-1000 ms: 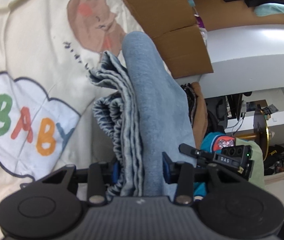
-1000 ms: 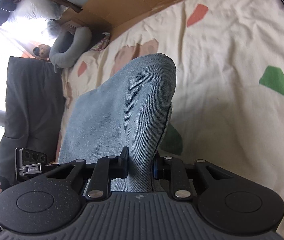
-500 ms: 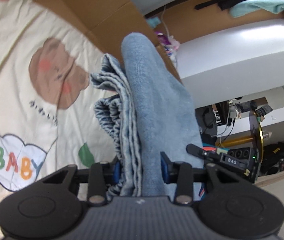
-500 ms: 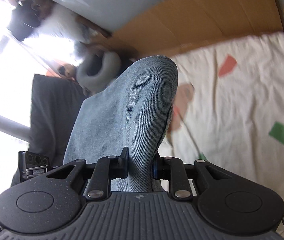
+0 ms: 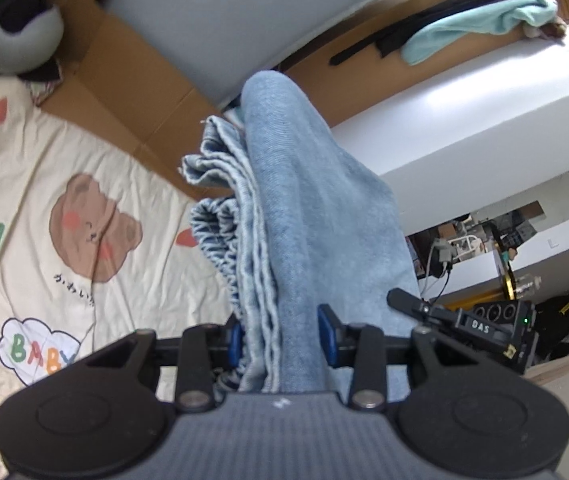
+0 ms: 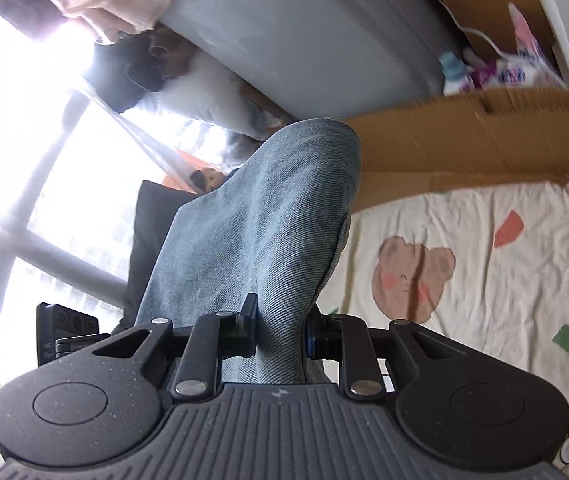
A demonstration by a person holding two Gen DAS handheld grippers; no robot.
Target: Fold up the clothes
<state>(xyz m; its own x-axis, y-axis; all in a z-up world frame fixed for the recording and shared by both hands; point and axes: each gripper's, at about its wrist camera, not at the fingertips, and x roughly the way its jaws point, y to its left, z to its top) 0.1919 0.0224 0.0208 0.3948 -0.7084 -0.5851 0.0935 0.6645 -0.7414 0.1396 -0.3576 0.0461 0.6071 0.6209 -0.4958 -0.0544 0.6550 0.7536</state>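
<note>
Left wrist view: at far left a cream sheet (image 5: pixel 16 184) printed with a brown bear (image 5: pixel 92 228), coloured shapes and a cloud reading BABY (image 5: pixel 38 354). Above it, a grey neck pillow (image 5: pixel 4 36) in the top-left corner, beside brown cardboard (image 5: pixel 132 80) along the sheet's edge. In the middle, the left gripper (image 5: pixel 280 338), closed tight on a folded bundle of blue jeans (image 5: pixel 304 208), blue pads pressing both sides; several layered edges and a gathered waistband showing on the left face of the bundle, smooth denim on the right, the whole bundle lifted clear of the sheet and arching away from the camera. Further right, a white surface (image 5: pixel 464 100) with a teal cloth (image 5: pixel 480 28) lying on it, and low at right the other gripper's black body marked DAS (image 5: pixel 480 326), just beside the jeans. Right wrist view: at far left a bright window (image 6: pixel 16 160) and a dark cushion (image 6: pixel 146 240); in the middle the right gripper (image 6: pixel 280 338), clamped shut on a rounded fold of the jeans (image 6: pixel 268 220), the denim rising between the fingers and hanging off to the left, up off the bed. To the right, cardboard (image 6: pixel 464 140) over the sheet (image 6: pixel 504 288), with the bear (image 6: pixel 412 280) and red and green shapes.
</note>
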